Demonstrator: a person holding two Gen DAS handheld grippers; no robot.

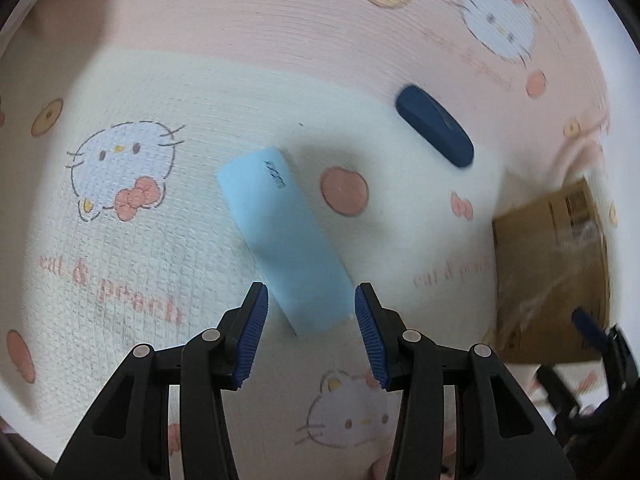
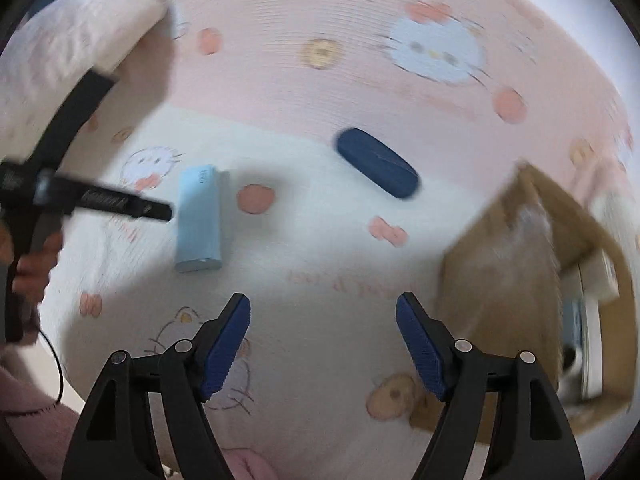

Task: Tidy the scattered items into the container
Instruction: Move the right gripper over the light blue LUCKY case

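Two empty claws, left [image 1: 311,295] and right [image 2: 323,307], gape above a cartoon-print cloth [image 1: 132,240], navy case [image 1: 435,125] beyond.

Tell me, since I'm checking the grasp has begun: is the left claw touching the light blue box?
Apart. The left wrist view shows the left claw open, with cloth visible between each pad and the light blue box's near end.

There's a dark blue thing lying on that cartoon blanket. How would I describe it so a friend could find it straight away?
Start from the pink and cream cat-print blanket and find the open cardboard box at its right side. Up and to the left of the box, near where the pink band meets the cream, lies the dark blue case. It is a rounded navy oblong, unlike the pale blue, square-edged block further left.
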